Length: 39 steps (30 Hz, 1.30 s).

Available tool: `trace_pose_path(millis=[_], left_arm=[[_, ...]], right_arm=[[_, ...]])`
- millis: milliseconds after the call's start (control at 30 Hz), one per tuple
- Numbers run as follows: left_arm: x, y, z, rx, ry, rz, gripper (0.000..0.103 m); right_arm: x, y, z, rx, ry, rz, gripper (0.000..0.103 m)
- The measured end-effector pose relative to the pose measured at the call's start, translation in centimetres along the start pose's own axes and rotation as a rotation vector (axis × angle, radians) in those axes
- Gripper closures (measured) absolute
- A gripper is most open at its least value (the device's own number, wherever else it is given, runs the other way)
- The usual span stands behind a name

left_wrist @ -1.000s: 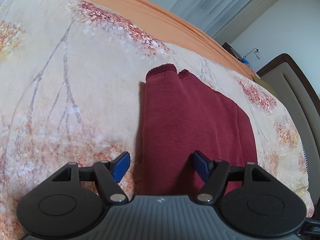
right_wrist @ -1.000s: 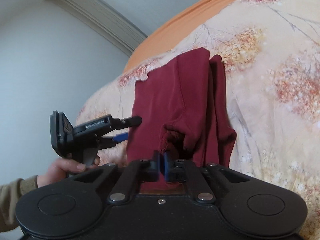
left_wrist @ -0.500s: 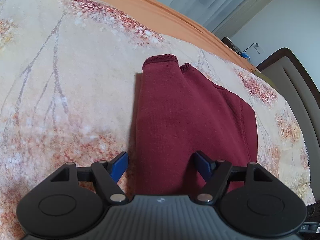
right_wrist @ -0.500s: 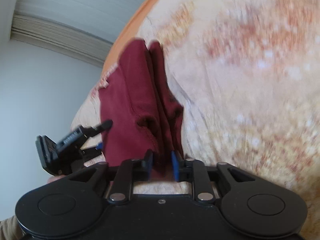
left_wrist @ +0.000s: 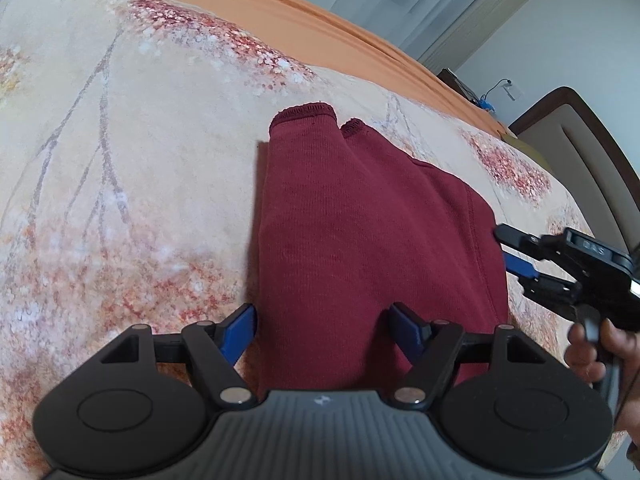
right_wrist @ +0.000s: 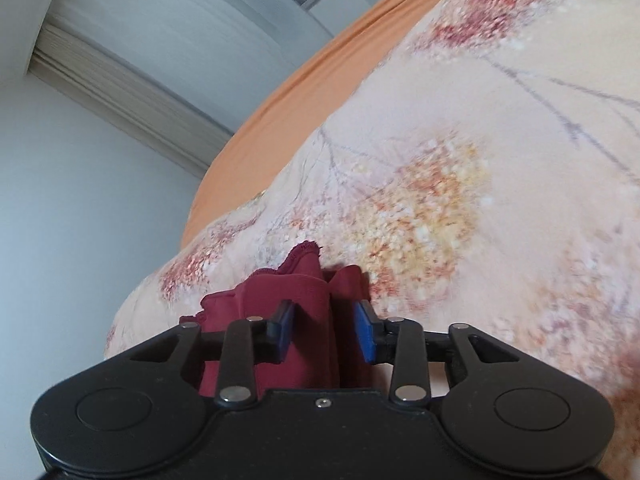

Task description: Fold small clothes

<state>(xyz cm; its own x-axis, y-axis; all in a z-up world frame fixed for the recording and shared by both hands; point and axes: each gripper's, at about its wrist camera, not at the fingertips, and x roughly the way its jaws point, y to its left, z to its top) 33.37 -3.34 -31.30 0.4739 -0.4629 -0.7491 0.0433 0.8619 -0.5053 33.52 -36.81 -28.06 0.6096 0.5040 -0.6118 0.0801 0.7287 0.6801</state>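
your right claw [right_wrist: 325, 330] has just let go of the maroon garment [left_wrist: 372, 240] (fabric between its parted pads), left claw [left_wrist: 322, 330] gapes over the near edge on the bed [left_wrist: 120, 160]; next, grip there for the cross fold.

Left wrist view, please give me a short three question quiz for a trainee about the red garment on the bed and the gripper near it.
1. True or false: the dark red garment lies on a plain white sheet.
2. Choose one. The left gripper has its jaws: A, shut tight on nothing; B, wide apart with the garment's near end between them; C, out of view.
3. Fill the gap: beyond the floral bedspread, at the far side of the bed, runs a plain ______ sheet.

Key: 1 false, it lies on the floral bedspread. 2 B. 3 orange.
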Motion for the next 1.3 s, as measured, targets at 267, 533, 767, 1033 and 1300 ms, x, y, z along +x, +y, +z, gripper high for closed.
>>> trace_pose_path(millis=[267, 533, 767, 1033, 1300], left_arm=[[0.2, 0.0, 0.3, 0.000, 0.004, -0.012, 0.024], [0.7, -0.2, 0.6, 0.008, 0.013, -0.006, 0.024], [0.7, 0.3, 0.3, -0.012, 0.009, -0.012, 0.021], [0.4, 0.2, 0.2, 0.001, 0.012, -0.015, 0.021], [0.5, 1.4, 0.2, -0.044, 0.017, -0.061, 0.020]], right_arm=[[-0.1, 1.3, 1.5, -0.060, -0.071, 0.037, 0.099], [0.4, 0.7, -0.7, -0.065, -0.043, -0.074, 0.074], [-6.6, 3.6, -7.4, -0.099, -0.019, 0.169, 0.067], [-10.1, -1.1, -11.3, 0.003, 0.009, 0.014, 0.060], [-4.3, -2.4, -5.6, 0.091, 0.012, 0.126, 0.038]])
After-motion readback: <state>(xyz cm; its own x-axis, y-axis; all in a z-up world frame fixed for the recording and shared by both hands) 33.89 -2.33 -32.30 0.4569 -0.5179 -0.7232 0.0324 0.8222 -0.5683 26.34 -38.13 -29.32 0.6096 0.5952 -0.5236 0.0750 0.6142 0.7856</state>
